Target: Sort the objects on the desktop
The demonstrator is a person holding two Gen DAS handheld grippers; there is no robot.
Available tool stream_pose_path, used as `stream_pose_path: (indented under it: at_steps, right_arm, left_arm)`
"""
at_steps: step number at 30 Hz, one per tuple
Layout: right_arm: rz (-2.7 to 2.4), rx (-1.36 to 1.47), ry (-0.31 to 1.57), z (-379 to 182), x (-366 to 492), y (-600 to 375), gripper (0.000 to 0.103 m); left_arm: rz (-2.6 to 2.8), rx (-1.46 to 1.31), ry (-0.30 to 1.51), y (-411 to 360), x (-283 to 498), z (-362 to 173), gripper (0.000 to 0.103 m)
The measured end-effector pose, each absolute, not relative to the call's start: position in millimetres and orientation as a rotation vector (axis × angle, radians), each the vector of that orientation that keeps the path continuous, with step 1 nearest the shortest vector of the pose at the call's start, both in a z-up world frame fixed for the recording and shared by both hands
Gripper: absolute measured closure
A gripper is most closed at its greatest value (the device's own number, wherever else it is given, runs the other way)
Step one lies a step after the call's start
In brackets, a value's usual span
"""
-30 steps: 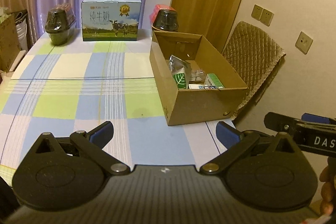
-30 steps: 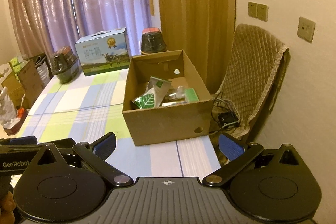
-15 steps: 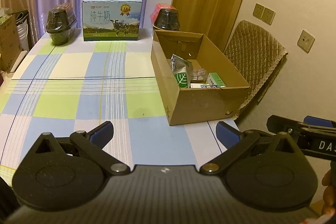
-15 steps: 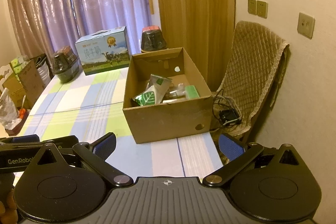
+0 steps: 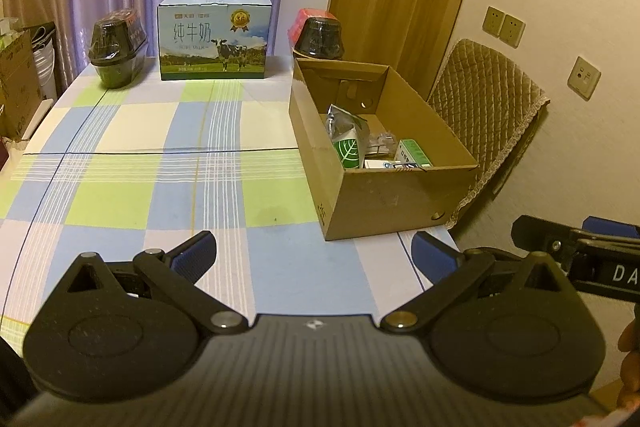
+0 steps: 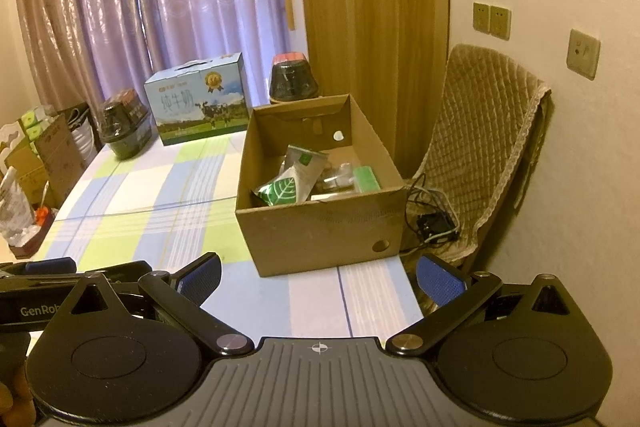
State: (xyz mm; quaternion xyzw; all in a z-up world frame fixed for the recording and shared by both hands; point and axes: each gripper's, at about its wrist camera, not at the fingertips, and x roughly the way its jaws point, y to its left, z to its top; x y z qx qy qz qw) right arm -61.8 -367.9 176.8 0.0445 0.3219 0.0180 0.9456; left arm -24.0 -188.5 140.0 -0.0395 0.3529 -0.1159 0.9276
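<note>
An open cardboard box (image 5: 400,199) (image 6: 320,231) stands at the right side of the checked tablecloth. Inside lie a green leaf-print pouch (image 5: 350,151) (image 6: 280,189), a small green carton (image 5: 416,153) (image 6: 366,179) and some clear wrapping. My left gripper (image 5: 314,253) is open and empty, held over the near table edge, well short of the box. My right gripper (image 6: 318,273) is also open and empty, just in front of the box. Each gripper shows at the edge of the other's view.
At the far end stand a blue milk carton case (image 5: 214,39) (image 6: 198,99) and two dark plastic-wrapped tubs (image 5: 116,47) (image 5: 318,37). A chair with a quilted cover (image 5: 484,119) (image 6: 480,147) sits right of the table, with cables (image 6: 432,215) on its seat. Cardboard boxes (image 6: 44,151) crowd the left.
Both grippers have drifted back a little from the table and the view has shifted slightly. Both stay open and empty. The box and its contents have not moved.
</note>
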Motion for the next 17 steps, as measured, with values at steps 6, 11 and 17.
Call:
stream_pose_path:
  at_steps: [6,11,17]
  right_arm:
    - [0.037,0.083,0.659,176.3,-60.9,-366.5,0.002]
    - [0.034,0.077,0.658,174.6,-61.6,-365.1,0.002]
    - [0.033,0.075,0.657,174.3,-61.4,-365.3,0.002]
  left_arm:
    - [-0.24,-0.084,0.723,-187.7,-24.3,139.1,0.001]
    - [-0.245,-0.086,0.721,-187.8,-24.6,138.8,0.001]
    - [-0.262,-0.07,0.703,-190.5,-27.3,140.3,0.001]
